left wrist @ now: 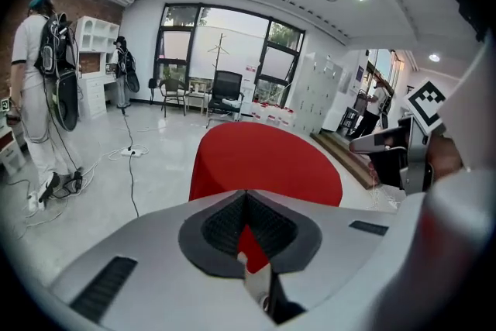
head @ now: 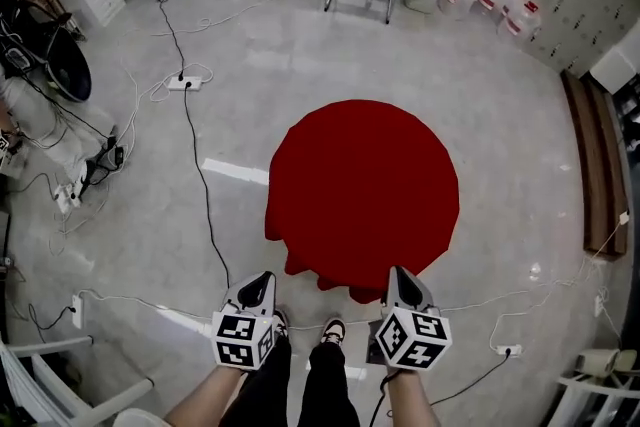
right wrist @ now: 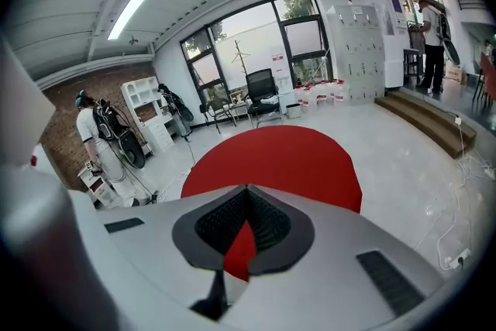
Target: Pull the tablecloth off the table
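centre of the head view: red tablecloth (head: 362,195), draped over a round tabletop and hiding it fully, near hem hanging in uneven folds toward the bottom of the frame. nothing lying on top.

likely trouble from here: closed fingers meeting the hem and merely pushing the folds away, with no grip to show for it; needs opening before contact. pinching only one thin fold at each side, then slipping off once the pull loads up. pulling unevenly, one side ahead of the other, dragging the cloth askew or tipping the tabletop with it. stepping back onto the black cable (head: 205,205) running down the floor (head: 500,125) at left of the cloth, or onto the white cord at lower right.

left gripper (head: 262,283) at lower left of centre, right gripper (head: 398,275) at lower right of centre, both just short of the hem, the right nearer it; contact not evident. both pointed forward and downward at the cloth, side by side, forearms entering from the bottom edge, shoes (head: 333,330) between them. fingers (left wrist: 221,227) of the left pressed together on nothing; same on the right, tips meeting, cloth seen only beyond them.
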`<state>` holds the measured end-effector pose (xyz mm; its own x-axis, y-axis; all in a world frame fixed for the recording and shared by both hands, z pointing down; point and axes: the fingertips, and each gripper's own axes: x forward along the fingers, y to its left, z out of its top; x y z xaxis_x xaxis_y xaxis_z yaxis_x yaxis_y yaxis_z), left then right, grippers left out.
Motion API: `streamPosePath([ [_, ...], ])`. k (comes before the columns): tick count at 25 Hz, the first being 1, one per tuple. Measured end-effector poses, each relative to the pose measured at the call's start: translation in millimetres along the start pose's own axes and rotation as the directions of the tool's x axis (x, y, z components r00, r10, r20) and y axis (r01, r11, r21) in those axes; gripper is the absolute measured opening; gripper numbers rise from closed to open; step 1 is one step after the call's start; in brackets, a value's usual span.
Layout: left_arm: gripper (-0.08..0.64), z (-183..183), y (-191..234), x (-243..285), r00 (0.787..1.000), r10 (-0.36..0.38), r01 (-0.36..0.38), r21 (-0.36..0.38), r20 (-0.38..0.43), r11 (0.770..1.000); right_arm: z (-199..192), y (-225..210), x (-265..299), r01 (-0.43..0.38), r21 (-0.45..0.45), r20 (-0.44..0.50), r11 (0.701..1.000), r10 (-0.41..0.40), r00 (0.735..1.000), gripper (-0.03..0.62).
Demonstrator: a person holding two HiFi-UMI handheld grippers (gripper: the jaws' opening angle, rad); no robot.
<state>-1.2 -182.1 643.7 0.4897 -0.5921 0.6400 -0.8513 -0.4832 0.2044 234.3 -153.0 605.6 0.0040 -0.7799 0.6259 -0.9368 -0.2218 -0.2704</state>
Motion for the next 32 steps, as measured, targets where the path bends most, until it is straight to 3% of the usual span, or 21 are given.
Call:
streamPosePath([
  [9,0.015,-36.1,9.4,30.9,0.998,-0.002,0.003,0.022,-0.062,1.0,-29.2,-11.4,16.5,0.002,0.037,-0.036,0.999,-0.001,0.999,0.025],
  [18,0.018,-84.6,-2.6,70.9,0.988,-0.068,0.088,0.144,-0.136,0.986,-42.0,-29.2,10.8,0.034,0.055,-0.057,0.998,-0.031,0.998,0.025],
  [26,0.231,-95.3,-21.1,93.8,0.971,-0.186,0.209,0.153,-0.152,0.966,-56.0,-43.2,8.3,0.064,0.088,-0.081,0.994,-0.057,0.995,0.025],
  [32,0.267,-87.1,-23.4,108.9,0.968,-0.212,0.234,0.179,-0.134,0.956,-60.4,-46.3,12.1,0.077,0.111,-0.088,0.991,-0.067,0.994,0.025],
])
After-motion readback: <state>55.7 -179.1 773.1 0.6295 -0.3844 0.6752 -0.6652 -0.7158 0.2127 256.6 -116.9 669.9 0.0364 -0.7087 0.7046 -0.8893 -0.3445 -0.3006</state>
